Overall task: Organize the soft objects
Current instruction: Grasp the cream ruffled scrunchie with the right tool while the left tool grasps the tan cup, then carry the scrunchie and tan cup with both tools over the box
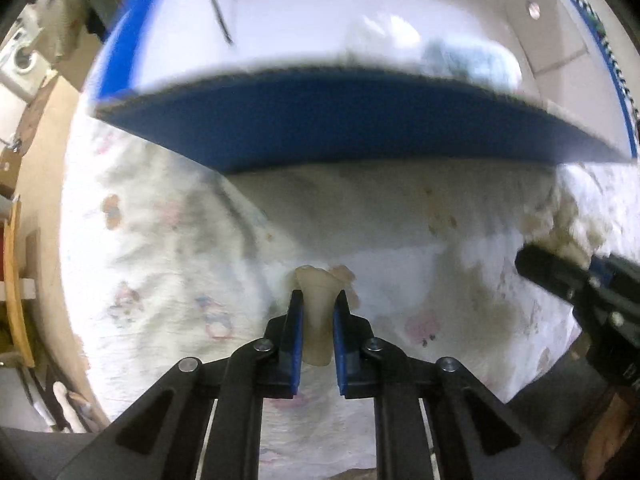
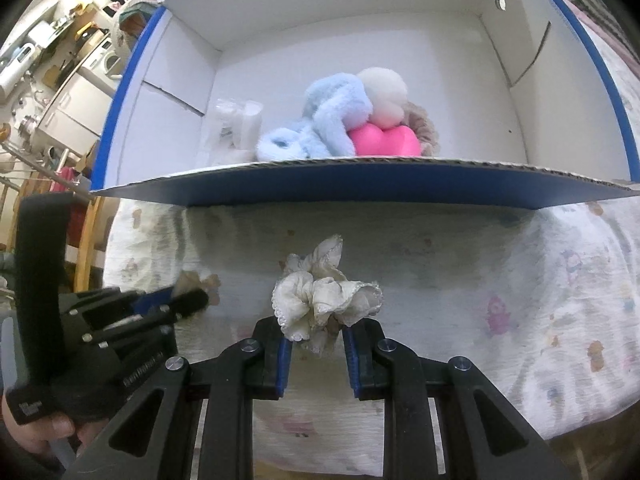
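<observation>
The right gripper (image 2: 316, 336) pinches a frilly cream scrunchie (image 2: 326, 300) between its blue pads. The scrunchie hangs in front of the box (image 2: 400, 178), just below its blue front wall and over the printed cloth (image 2: 520, 280).

The left gripper (image 1: 318, 312) is squeezed in tight on a small soft beige piece (image 1: 316, 308). What that piece is, I cannot tell. It sits on the cloth, also in front of the box and a bit further from it than the scrunchie. In the right wrist view the left gripper shows to the left of the scrunchie, with a hand (image 2: 36, 428) under it.

Inside the box, close behind the front wall, lies a pile of soft things: a fluffy light blue toy (image 2: 320, 120), a white ball (image 2: 384, 92), a pink heart (image 2: 384, 140) and something brown and fuzzy (image 2: 424, 124). Beside the pile, more to the box's left side, is a clear bag with white things (image 2: 240, 120).

The box is white inside and blue outside. It stands on the cloth.
</observation>
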The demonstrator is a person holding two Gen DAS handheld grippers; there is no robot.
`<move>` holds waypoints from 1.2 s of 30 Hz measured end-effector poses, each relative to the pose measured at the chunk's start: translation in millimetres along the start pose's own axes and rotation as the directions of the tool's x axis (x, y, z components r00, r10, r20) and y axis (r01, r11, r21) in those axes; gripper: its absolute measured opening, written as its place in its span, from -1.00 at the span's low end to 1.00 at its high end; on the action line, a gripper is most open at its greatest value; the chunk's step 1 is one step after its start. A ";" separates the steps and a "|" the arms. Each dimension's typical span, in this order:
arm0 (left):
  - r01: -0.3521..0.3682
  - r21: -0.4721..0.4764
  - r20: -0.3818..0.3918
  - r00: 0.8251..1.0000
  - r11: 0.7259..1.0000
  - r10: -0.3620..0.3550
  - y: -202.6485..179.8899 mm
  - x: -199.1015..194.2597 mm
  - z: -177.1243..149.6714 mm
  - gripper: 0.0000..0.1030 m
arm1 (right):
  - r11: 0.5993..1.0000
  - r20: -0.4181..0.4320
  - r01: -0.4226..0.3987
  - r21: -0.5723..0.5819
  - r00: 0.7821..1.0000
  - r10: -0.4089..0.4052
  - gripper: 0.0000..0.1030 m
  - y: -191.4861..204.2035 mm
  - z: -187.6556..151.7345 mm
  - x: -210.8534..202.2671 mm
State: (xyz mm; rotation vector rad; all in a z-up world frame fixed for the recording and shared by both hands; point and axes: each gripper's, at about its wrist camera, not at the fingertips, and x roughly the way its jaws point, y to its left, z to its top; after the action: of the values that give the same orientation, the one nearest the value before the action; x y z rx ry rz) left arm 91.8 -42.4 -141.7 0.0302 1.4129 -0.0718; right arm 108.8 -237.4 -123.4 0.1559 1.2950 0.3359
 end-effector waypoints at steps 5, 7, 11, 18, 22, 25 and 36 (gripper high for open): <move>0.001 -0.020 -0.010 1.000 1.000 -0.001 16.8 -18.5 -4.8 -0.77 | 1.000 0.012 -0.019 -0.008 1.000 0.019 -0.52 3.1 -2.6 -11.4; -0.023 -0.037 0.018 1.000 0.999 0.024 27.6 -36.1 -8.1 -0.77 | 0.999 0.025 -0.031 -0.015 0.999 0.031 -0.52 4.8 -2.8 -19.2; -0.036 -0.059 0.067 0.997 0.998 0.040 33.1 -73.4 -11.7 -0.77 | 0.996 0.062 -0.087 0.007 0.994 0.086 -0.52 5.9 -1.2 -39.8; 0.002 -0.112 0.185 0.983 0.994 0.019 34.1 -133.3 7.7 -0.77 | 0.982 0.160 -0.190 0.004 0.969 0.187 -0.52 10.3 -0.6 -83.1; 0.004 -0.103 0.249 0.968 0.995 0.022 25.9 -156.8 22.8 -0.77 | 0.981 0.216 -0.195 0.008 0.958 0.188 -0.52 9.0 15.2 -103.4; 0.033 -0.083 0.269 0.963 0.996 -0.010 27.6 -156.5 44.0 -0.77 | 0.985 0.257 -0.170 -0.001 0.952 0.165 -0.52 9.2 34.3 -115.9; 0.081 -0.061 0.268 0.961 0.995 -0.062 9.4 -120.4 102.7 -0.77 | 0.994 0.253 -0.108 -0.012 0.961 0.107 -0.52 -0.1 90.5 -99.5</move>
State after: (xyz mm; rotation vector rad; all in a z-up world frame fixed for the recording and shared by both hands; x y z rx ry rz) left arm 175.0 -35.8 -6.9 -0.0873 1.1466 -0.0819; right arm 172.6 -263.7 -7.9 0.2636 1.0357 0.3944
